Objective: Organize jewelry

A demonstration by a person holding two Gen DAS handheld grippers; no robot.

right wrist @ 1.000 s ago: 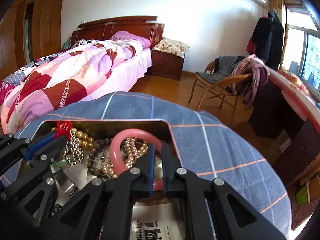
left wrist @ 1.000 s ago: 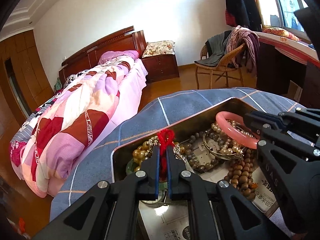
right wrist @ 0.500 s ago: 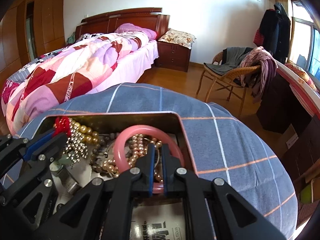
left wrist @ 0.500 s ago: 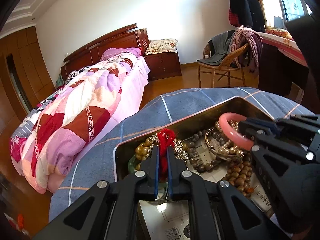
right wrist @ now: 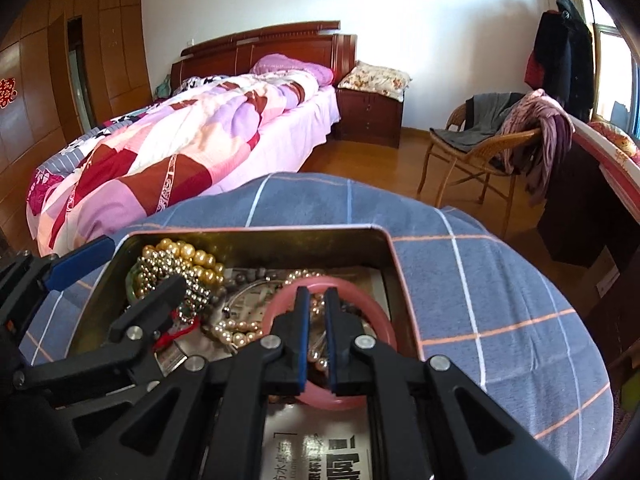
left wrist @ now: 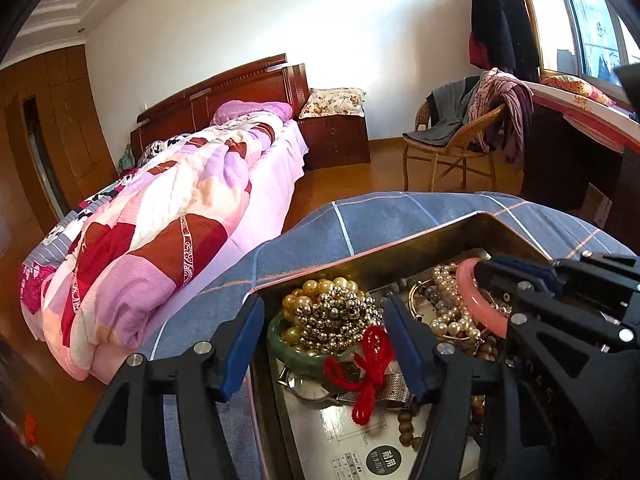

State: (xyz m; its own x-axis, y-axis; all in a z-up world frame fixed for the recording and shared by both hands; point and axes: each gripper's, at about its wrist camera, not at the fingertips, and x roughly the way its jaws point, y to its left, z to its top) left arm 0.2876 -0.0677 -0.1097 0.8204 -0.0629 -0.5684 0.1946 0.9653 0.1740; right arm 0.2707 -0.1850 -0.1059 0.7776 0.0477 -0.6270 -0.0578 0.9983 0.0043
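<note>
In the lower centre of the left wrist view we hold the left hand-held gripper (left wrist: 324, 344) released, its blue-padded fingers spread wide over the near-left corner of the metal tin (left wrist: 360, 258), with nothing between them. Between those fingers lies the red cord (left wrist: 370, 360), loose on top of a metal mesh watch band, beside the silver bead bracelet (left wrist: 340, 316), the gold pearl strand (left wrist: 316, 290) and the green bangle (left wrist: 288, 350) underneath them. At the lower centre of the right wrist view, the right hand-held gripper (right wrist: 316, 340) is clenched on the near rim of the pink bangle (right wrist: 280, 304), which sits inside the tin (right wrist: 394, 264) toward its right wall, over a tangle of white pearls (right wrist: 236, 330). The tin rests on a blue checked cloth (right wrist: 480, 280) covering the surface. In the upper left of both frames we see a bed with a pink patchwork quilt (right wrist: 180, 144), and a wicker chair (right wrist: 480, 156) at the right.
</note>
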